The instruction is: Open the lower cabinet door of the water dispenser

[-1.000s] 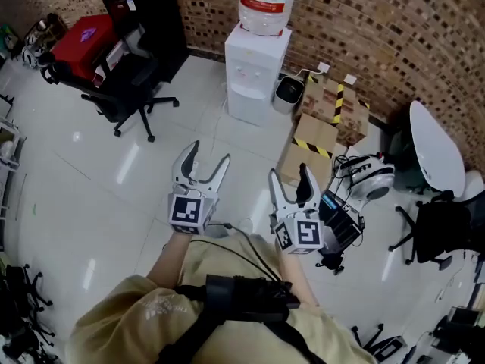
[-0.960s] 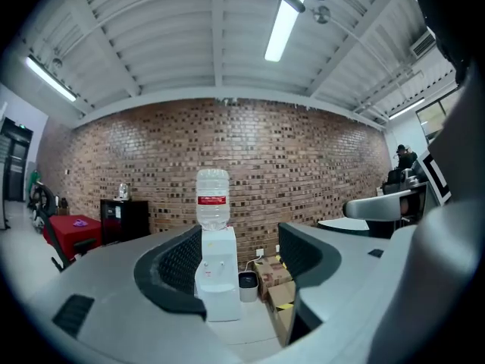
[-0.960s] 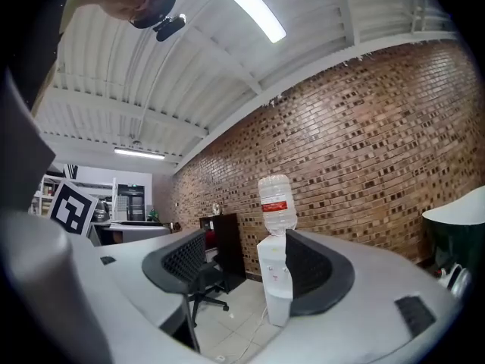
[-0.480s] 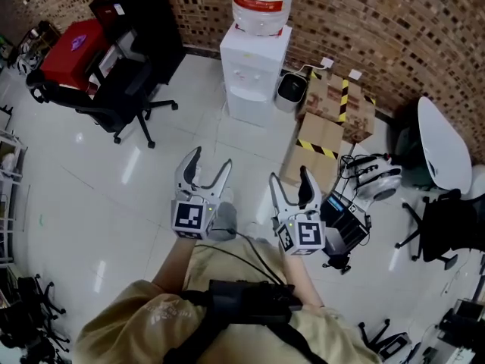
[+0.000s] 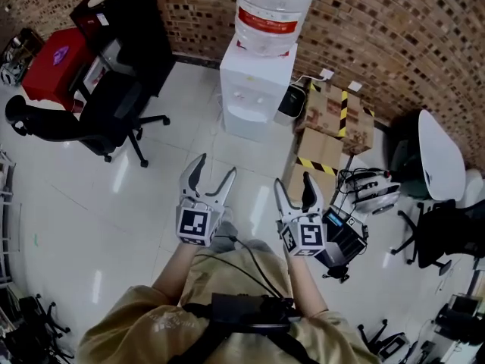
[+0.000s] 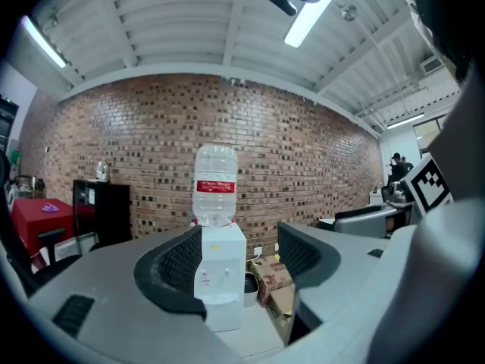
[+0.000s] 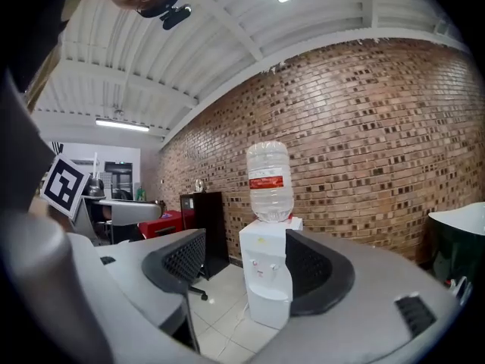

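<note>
The white water dispenser [image 5: 254,89] stands against the brick wall with a clear bottle [image 5: 273,10] on top. Its lower front [image 5: 244,123] faces me across white floor tiles. My left gripper [image 5: 214,169] and right gripper [image 5: 293,182] are held side by side, well short of the dispenser, both pointing at it. Each is open with nothing between the fingers. In the left gripper view the dispenser [image 6: 220,279] shows far off between the jaws of the left gripper [image 6: 239,268]. The right gripper view frames the dispenser [image 7: 267,283] the same way past the right gripper [image 7: 246,268].
A small black bin [image 5: 290,101] and taped cardboard boxes [image 5: 333,108] sit right of the dispenser. Left are a black office chair [image 5: 98,116], a black cabinet [image 5: 129,21] and a red table [image 5: 57,67]. Devices with cables [image 5: 345,233] lie right of my hands.
Both grippers have moved forward toward the dispenser, which now looks larger and nearer in the head view. The jaws stayed open at the same width.
</note>
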A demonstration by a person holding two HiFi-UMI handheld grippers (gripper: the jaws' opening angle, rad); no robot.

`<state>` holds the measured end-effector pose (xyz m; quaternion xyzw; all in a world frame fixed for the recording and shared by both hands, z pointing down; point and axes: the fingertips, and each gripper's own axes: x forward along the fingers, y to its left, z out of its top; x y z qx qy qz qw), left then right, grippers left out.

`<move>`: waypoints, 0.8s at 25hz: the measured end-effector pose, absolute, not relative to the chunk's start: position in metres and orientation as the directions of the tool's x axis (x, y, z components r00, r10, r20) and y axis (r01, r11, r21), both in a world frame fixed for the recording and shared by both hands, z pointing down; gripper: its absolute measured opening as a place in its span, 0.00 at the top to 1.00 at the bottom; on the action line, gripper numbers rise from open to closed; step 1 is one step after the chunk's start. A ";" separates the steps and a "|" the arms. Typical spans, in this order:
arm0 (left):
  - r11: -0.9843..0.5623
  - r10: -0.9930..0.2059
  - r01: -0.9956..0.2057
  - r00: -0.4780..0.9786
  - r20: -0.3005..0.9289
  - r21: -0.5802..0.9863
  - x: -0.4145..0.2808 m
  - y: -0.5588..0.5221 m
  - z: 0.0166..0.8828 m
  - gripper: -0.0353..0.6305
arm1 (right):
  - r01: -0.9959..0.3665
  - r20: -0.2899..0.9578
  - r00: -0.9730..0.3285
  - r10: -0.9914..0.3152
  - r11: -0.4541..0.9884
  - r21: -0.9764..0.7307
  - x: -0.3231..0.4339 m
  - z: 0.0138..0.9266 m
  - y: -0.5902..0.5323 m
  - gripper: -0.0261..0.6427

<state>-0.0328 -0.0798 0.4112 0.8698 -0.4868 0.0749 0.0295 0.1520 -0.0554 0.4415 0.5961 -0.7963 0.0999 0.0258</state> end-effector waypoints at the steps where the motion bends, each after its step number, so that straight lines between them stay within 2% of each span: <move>1: -0.538 -0.833 -0.843 0.527 0.167 -0.019 -0.034 -0.089 0.418 0.48 | -0.956 0.182 -0.285 -0.941 0.266 -0.123 0.152 0.452 -0.068 0.46; 6: -0.543 -0.819 -0.840 0.534 0.209 0.016 -0.035 -0.133 0.462 0.49 | -0.955 0.290 -0.293 -0.911 0.293 -0.046 0.157 0.527 -0.134 0.46; 12: -0.499 -0.812 -0.865 0.486 0.324 0.049 -0.023 -0.175 0.568 0.49 | -0.940 0.443 -0.328 -0.835 0.333 -0.069 0.173 0.682 -0.201 0.46; 16: -0.445 -0.834 -0.891 0.450 0.319 0.094 -0.018 -0.206 0.643 0.49 | -0.935 0.523 -0.336 -0.783 0.344 -0.086 0.180 0.795 -0.237 0.46; 20: -0.452 -0.835 -0.890 0.447 0.320 0.066 -0.010 -0.235 0.702 0.48 | -0.938 0.540 -0.336 -0.772 0.329 -0.113 0.190 0.881 -0.274 0.46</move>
